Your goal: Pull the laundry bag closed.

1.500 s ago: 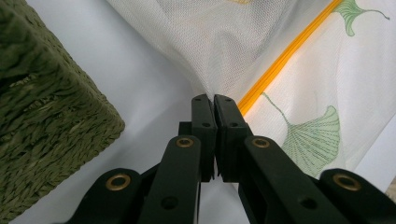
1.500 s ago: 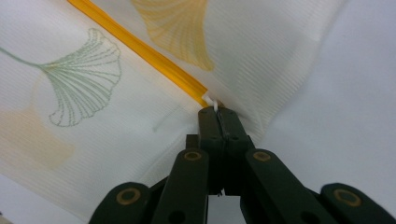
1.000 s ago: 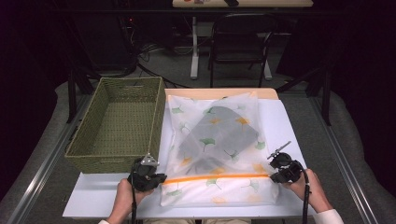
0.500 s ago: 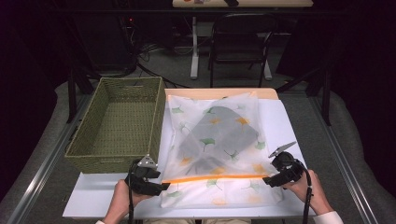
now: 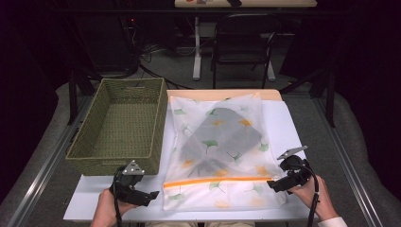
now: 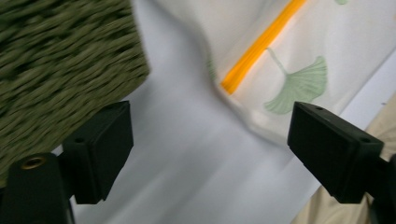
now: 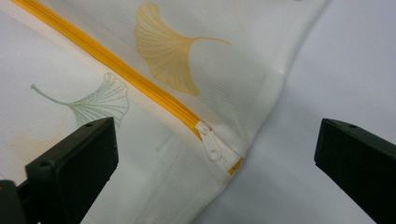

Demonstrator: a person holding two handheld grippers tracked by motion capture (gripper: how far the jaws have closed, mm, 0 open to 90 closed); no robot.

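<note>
White table [image 5: 293,123] carries a wicker basket [image 5: 120,125] and zippered mesh bag [image 5: 220,146].

The counter [image 5: 293,123] carries one woven basket [image 5: 120,127] toward its left edge and one white mesh bag [image 5: 220,151] at its middle, printed with ginkgo leaves. The bag has one orange zipper [image 5: 217,181] with one white pull [image 7: 210,142]. Two claws sit at the near edge: one left claw [image 5: 153,195], one right claw [image 5: 270,185].
</note>
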